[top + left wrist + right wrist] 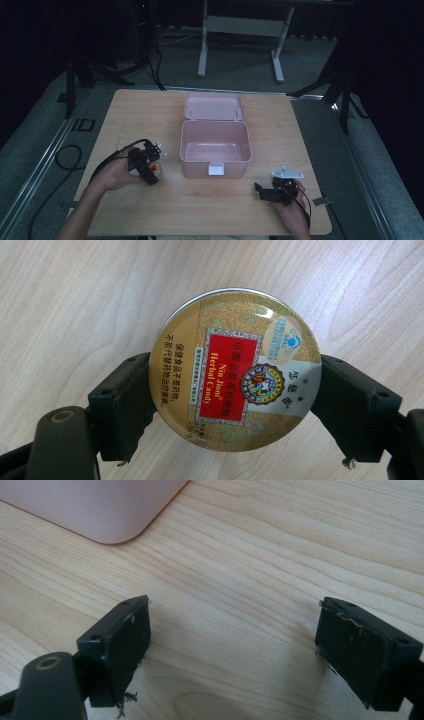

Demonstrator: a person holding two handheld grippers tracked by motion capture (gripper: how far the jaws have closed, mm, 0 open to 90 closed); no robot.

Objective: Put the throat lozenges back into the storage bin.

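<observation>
1. Left gripper (150,167): my jaws are clamped on a round candy tin (235,370), one jaw on each side of its rim. Label reads "Nin Jiom Herbal Candy", gold lid with a red panel.
2. Tin location: in my left claw, over the wooden table (135,115), just left of the pink box (215,149). In the high view it shows as a red-gold spot under the gripper. Cannot tell if it touches the tabletop or sits slightly above it.
3. Right gripper (264,193): jaws wide apart, nothing between them, only bare wood grain. It sits low at the table's near right area, pointing left.
4. Pink box: centre of the table, lid (214,107) swung open to the far side, inside looks empty. White latch (216,169) on the near wall.
5. From the right gripper view, a rounded corner of the box is at upper left, apart from my jaws.
</observation>
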